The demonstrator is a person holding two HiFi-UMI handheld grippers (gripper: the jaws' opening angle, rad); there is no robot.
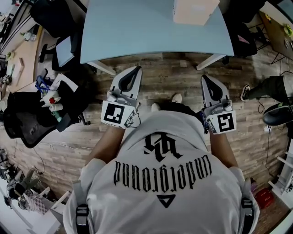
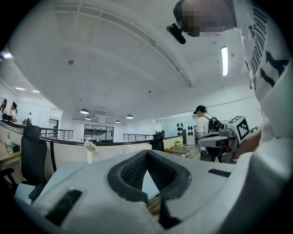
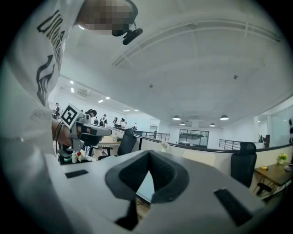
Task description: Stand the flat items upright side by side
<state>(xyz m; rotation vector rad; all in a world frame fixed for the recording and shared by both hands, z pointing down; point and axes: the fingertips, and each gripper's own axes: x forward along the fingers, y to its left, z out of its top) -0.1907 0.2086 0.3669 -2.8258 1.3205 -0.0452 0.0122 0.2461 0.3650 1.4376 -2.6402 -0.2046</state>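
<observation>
Both grippers — left (image 1: 136, 72), right (image 1: 206, 80) — are held closed and empty short of the table (image 1: 137, 32), where only a box (image 1: 194, 10) is seen, no flat items; thin, tip-prone pieces, best pinched by an edge, are presumed.

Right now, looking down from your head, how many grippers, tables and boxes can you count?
grippers: 2 (left gripper, right gripper)
blue table: 1
cardboard box: 1
total: 4
</observation>
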